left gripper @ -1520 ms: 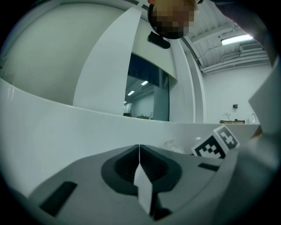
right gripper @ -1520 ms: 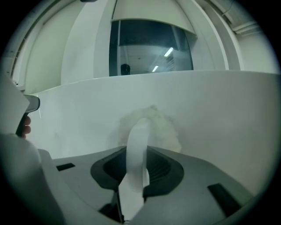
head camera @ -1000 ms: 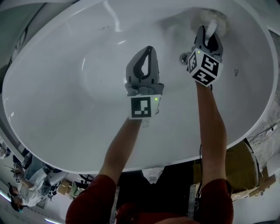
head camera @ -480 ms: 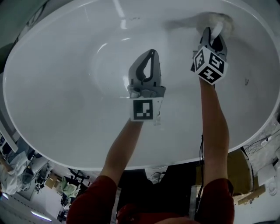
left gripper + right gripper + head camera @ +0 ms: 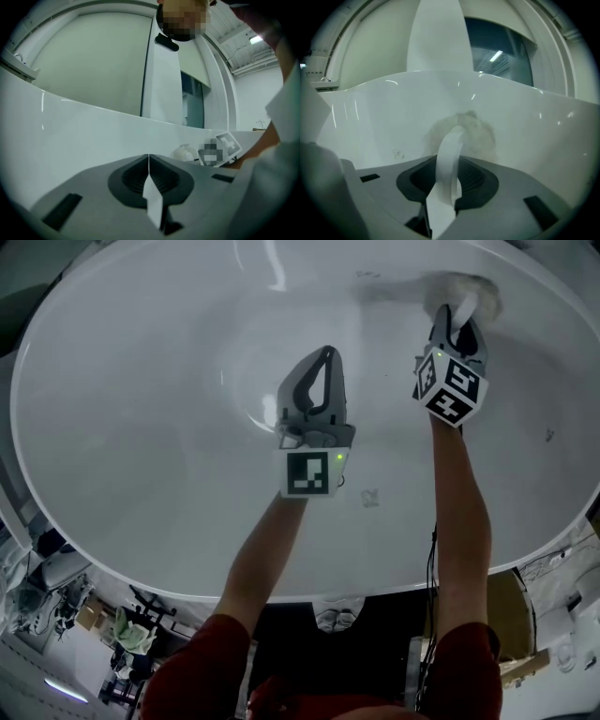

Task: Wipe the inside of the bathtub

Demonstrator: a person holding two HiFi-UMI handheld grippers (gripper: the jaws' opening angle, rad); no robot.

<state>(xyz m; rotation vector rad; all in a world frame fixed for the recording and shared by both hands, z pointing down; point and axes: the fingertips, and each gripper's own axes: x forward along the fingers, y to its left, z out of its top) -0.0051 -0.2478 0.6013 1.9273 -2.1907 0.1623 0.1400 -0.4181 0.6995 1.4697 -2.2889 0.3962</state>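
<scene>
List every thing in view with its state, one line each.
bathtub: no water, small marks on its floor.
cloth: pressed against the tub's far wall.
right gripper: shut on the cloth's white loop.
left gripper: shut, holding nothing.

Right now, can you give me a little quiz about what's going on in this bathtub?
1. True or false: the left gripper is holding something.
2. Which one holds the fluffy pad by its white strap? A) left gripper B) right gripper C) both
3. Fill in: the fluffy pad sits against the inside wall of the white ____.
Key: 1 false, its jaws are shut on nothing; 2 B; 3 bathtub.
</scene>
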